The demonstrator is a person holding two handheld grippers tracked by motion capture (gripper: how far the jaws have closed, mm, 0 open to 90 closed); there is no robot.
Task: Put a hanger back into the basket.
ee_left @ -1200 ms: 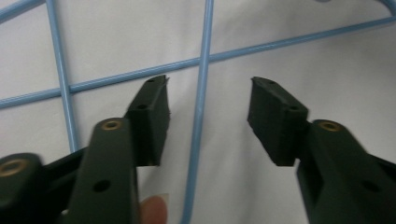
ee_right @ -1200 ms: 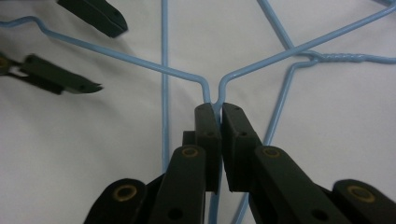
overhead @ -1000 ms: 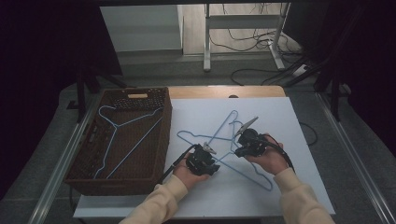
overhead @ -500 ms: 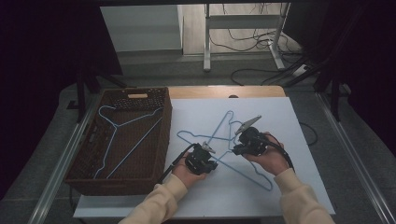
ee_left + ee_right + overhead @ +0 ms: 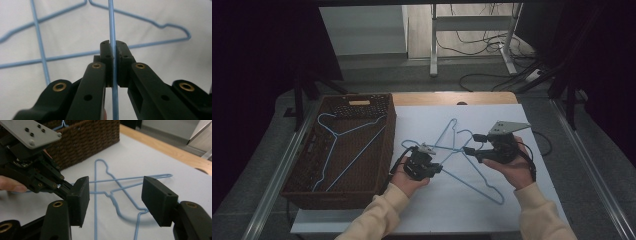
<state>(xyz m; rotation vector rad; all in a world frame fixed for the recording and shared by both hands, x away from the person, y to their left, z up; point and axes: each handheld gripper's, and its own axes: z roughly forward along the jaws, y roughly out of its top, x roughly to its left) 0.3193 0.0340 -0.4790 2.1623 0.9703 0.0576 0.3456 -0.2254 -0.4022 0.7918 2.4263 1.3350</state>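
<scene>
Dark room, cables point(image 5: 492, 50) on floor point(image 5: 462, 75)

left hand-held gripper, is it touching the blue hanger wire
Touching. The left gripper view shows the left hand-held gripper with its jaws shut on a wire of the blue hanger, pads pressing it from both sides.

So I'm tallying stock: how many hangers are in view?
3: one in the basket at, two crossed on the white sheet, one lying flat, one clamped in the left gripper. None seems hidden.

The right hand-held gripper point(image 5: 468, 149) has just opened off the blue wire hanger point(image 5: 472, 175) and lifted away; the left hand-held gripper point(image 5: 434, 152) has clamped it.
</scene>
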